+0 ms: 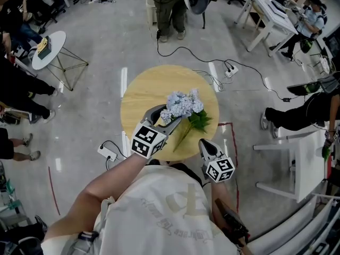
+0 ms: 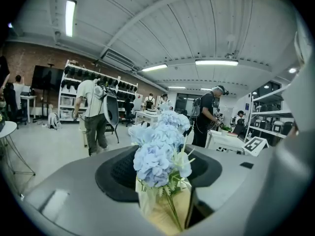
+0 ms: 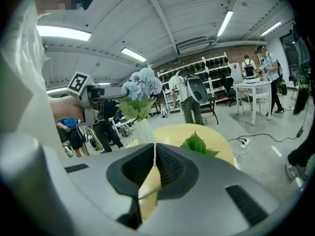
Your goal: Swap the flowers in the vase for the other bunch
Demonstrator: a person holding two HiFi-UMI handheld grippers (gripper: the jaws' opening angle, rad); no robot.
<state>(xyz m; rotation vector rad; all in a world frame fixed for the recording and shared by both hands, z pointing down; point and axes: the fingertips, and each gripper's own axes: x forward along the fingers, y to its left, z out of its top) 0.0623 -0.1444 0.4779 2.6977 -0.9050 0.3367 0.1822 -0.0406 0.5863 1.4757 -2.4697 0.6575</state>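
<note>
A bunch of pale blue flowers (image 1: 181,104) (image 2: 157,154) stands in a slim translucent vase (image 2: 147,205) (image 3: 142,132) on the round wooden table (image 1: 143,89). My left gripper (image 1: 169,120) (image 2: 165,191) reaches in from the left. Its jaws sit on either side of the vase top, and the vase walls meet both pads below the leaves. The other bunch lies flat on the table to the right of the vase. Only its green leaves (image 1: 199,121) (image 3: 197,144) and a thin stem show. My right gripper (image 1: 204,142) (image 3: 155,154) is shut and holds nothing, hovering over the table's near edge beside that stem.
A person (image 1: 170,4) stands just beyond the table. Cables and a power strip (image 1: 231,70) lie on the floor behind it, and another strip (image 1: 109,153) lies at the near left. A small white side table (image 1: 48,49) stands far left, and white furniture (image 1: 297,163) stands to the right.
</note>
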